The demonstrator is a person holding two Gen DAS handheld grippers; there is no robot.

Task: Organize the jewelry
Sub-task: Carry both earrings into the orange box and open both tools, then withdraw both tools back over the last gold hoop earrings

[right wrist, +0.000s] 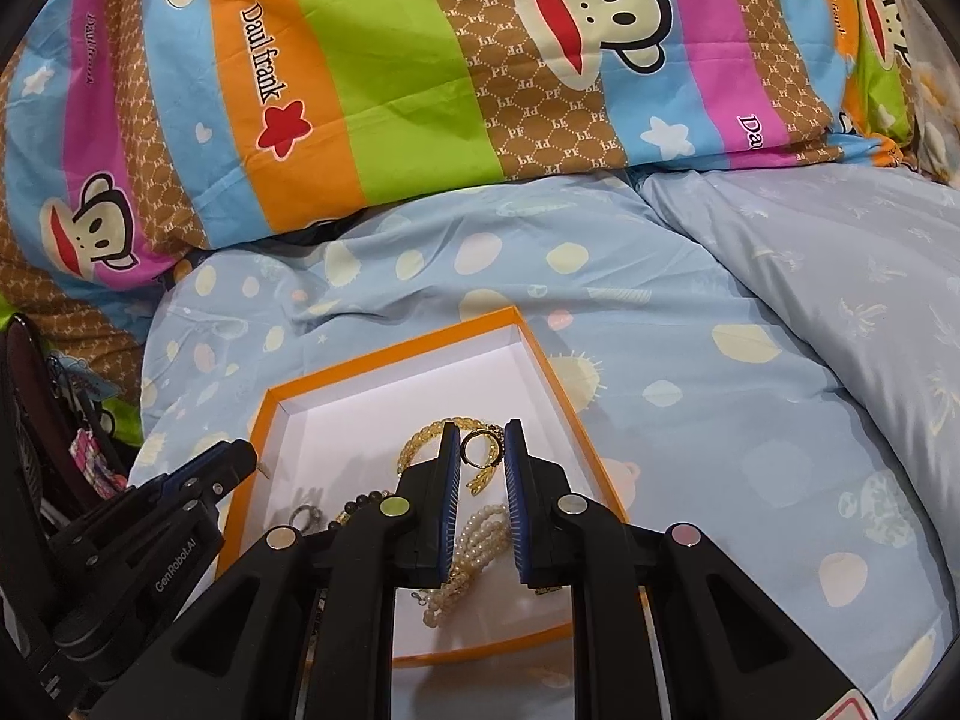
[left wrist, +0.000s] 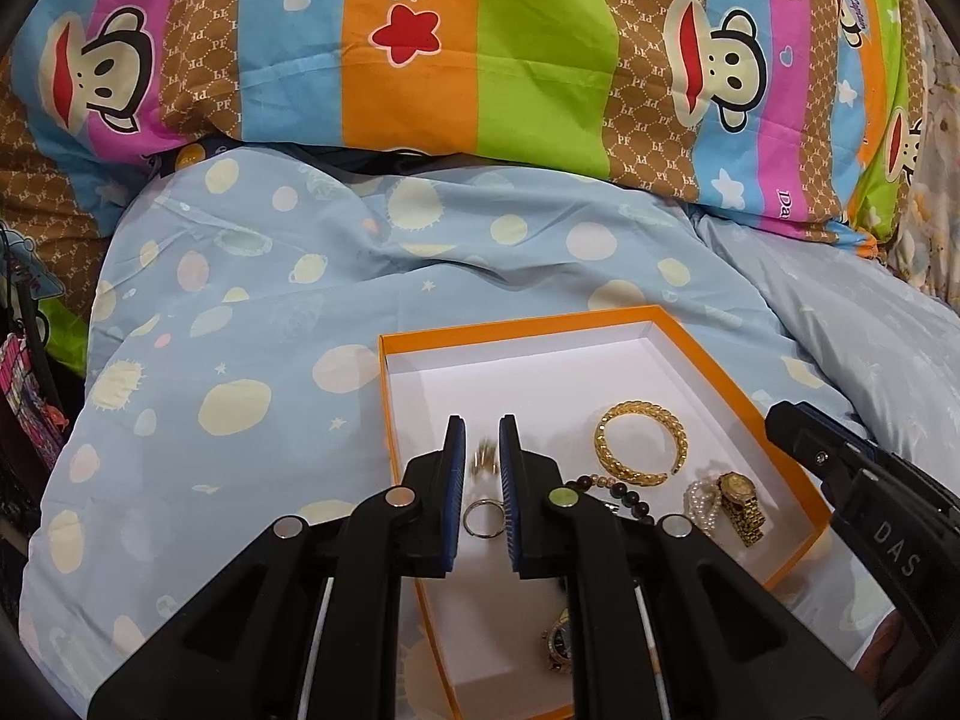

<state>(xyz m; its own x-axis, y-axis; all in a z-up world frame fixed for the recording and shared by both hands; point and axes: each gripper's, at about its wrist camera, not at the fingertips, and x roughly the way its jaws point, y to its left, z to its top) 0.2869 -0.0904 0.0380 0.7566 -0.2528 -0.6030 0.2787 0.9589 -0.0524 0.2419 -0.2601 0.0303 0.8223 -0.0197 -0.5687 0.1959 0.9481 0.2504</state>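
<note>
An orange box (left wrist: pixel 714 348) with a white inside lies on the bed and holds jewelry: a gold braided bangle (left wrist: pixel 639 444), a gold watch (left wrist: pixel 741 504), a pearl bracelet (left wrist: pixel 703 501), dark beads (left wrist: pixel 606 487), a silver ring (left wrist: pixel 483 518) and a dark watch (left wrist: pixel 558 648). My left gripper (left wrist: pixel 482 429) hovers over the box, jaws slightly apart, with a small gold ring (left wrist: pixel 483 461) blurred between them. My right gripper (right wrist: pixel 483 435) is shut on a gold ring (right wrist: pixel 477 447) above the bangle (right wrist: pixel 420 441) and the pearls (right wrist: pixel 474 546), over the box (right wrist: pixel 384 354).
The box rests on a light blue spotted quilt (left wrist: pixel 252 324). A striped monkey-print pillow (left wrist: pixel 420 48) lies behind. Dark bags and clutter (left wrist: pixel 24 408) stand at the left edge. A plain blue quilt (right wrist: pixel 840 276) lies to the right.
</note>
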